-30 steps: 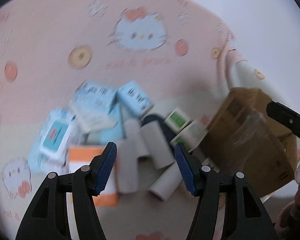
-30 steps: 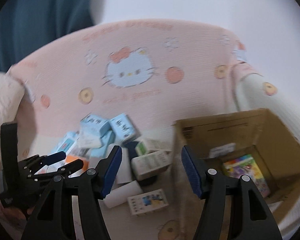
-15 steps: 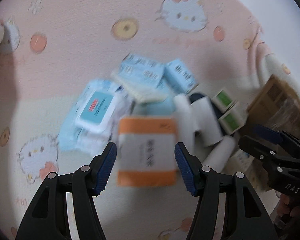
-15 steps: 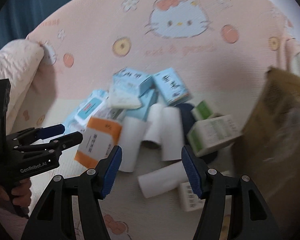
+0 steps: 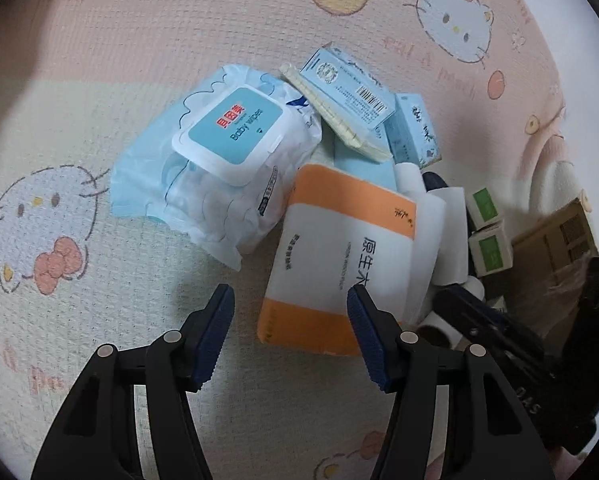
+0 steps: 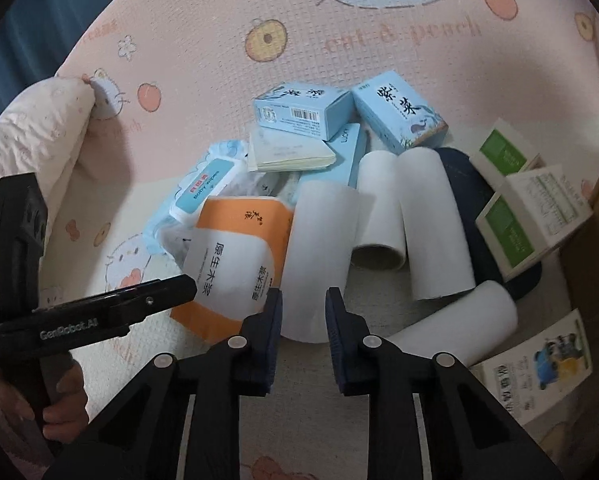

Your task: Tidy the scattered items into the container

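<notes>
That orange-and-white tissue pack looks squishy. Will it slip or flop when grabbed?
The tissue pack probably dents rather than flops: its plastic wrap looks puffy. The glossy film may be slippery. It looks light, and its flat shape should not roll, unlike the paper rolls beside it.

The right gripper (image 6: 302,316) is seen at lower centre, its jaws narrowly parted before a white paper roll (image 6: 321,260). An orange tissue pack (image 6: 235,256) lies just left, where the left gripper (image 6: 155,300) reaches in.
</notes>
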Demonstrator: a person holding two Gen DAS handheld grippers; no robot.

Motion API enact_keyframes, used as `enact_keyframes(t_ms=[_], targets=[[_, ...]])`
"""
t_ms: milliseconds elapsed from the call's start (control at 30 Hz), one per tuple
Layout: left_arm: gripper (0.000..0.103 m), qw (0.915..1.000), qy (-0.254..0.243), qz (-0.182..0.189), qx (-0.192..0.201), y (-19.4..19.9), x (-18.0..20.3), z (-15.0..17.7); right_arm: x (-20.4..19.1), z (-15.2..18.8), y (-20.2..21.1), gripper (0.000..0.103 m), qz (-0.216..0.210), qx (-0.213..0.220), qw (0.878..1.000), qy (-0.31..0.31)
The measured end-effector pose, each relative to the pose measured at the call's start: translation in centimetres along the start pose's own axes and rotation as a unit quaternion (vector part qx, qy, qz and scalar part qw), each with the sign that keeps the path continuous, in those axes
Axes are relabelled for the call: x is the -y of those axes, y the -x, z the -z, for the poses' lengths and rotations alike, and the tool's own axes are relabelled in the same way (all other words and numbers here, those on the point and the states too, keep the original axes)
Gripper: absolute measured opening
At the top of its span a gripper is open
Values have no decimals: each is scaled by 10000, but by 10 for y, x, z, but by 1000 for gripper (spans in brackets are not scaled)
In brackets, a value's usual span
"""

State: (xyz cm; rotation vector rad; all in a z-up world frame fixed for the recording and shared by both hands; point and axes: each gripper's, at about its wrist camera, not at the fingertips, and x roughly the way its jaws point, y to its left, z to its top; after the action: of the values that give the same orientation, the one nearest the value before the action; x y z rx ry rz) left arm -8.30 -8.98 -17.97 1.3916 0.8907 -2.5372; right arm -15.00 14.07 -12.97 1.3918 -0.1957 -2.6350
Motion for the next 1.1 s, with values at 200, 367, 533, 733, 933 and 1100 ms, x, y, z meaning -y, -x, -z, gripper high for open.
enact_keyframes(t_ms=[200,367,533,733,933,1100], targets=[[62,9999,-151,83,-3,-4,4,1,2,-5,-3,20,-616,33,9973,-396],[48,9997,-82,186,-97,-10,10,3,-8,-3,-14,20,-693,-34,9973,-234],[38,9993,108,324,-145,-17,17,8,1,-3,-15,19,-530,-11,9983,-254],[34,9977,0,625,-270,-32,40,7,18,-7,-3,19,-31,112,9998,-149],[34,9983,-256,492,-202,-40,58,2,29,-12,0,18,-163,165,9992,-322],[34,9981,-303,520,-161,-43,52,-10,26,-23,-10,17,-150,199,9992,-310]])
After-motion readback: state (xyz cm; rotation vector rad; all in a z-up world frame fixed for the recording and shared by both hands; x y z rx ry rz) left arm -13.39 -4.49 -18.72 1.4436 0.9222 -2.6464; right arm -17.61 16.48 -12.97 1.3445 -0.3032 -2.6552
